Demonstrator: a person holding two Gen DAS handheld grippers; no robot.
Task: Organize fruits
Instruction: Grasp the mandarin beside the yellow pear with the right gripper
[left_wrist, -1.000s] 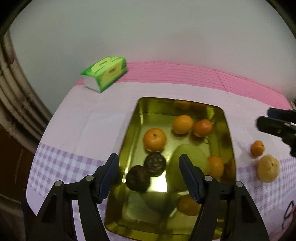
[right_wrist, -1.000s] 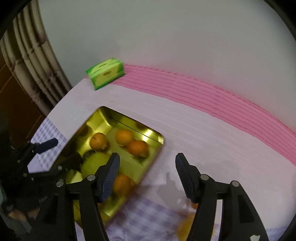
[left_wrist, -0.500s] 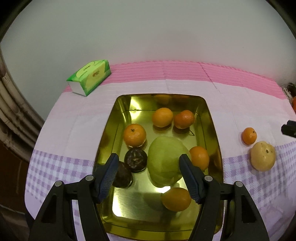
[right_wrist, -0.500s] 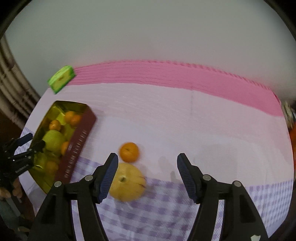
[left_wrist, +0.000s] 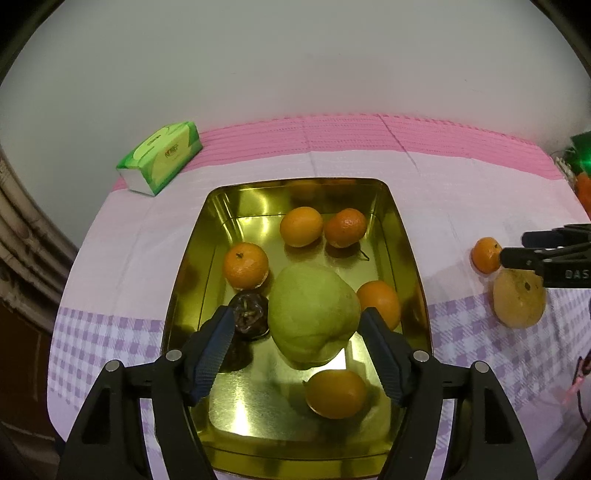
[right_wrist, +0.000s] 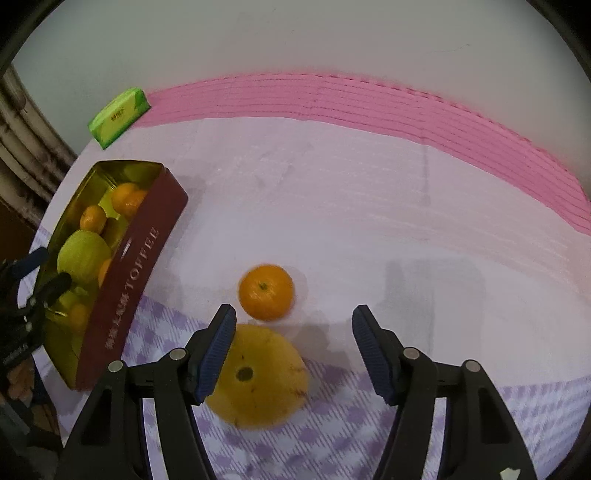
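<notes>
1. Two hand-held grippers, both released, nothing held: our left hand-held gripper (left_wrist: 297, 354) hangs over the gold tin (left_wrist: 402, 236); our right hand-held gripper (right_wrist: 291, 349) hangs over loose fruit on the worktop (right_wrist: 332, 206).
2. Tin near worktop's left edge holds a green pear (left_wrist: 314, 314), several oranges (left_wrist: 301, 226) and dark fruit (left_wrist: 249, 314).
3. We see a mandarin (right_wrist: 266, 291) and yellow pear (right_wrist: 258, 380) just beside each other outside the tin, to its right.
4. Green tissue box (left_wrist: 160, 162) sits at the far left corner.
</notes>
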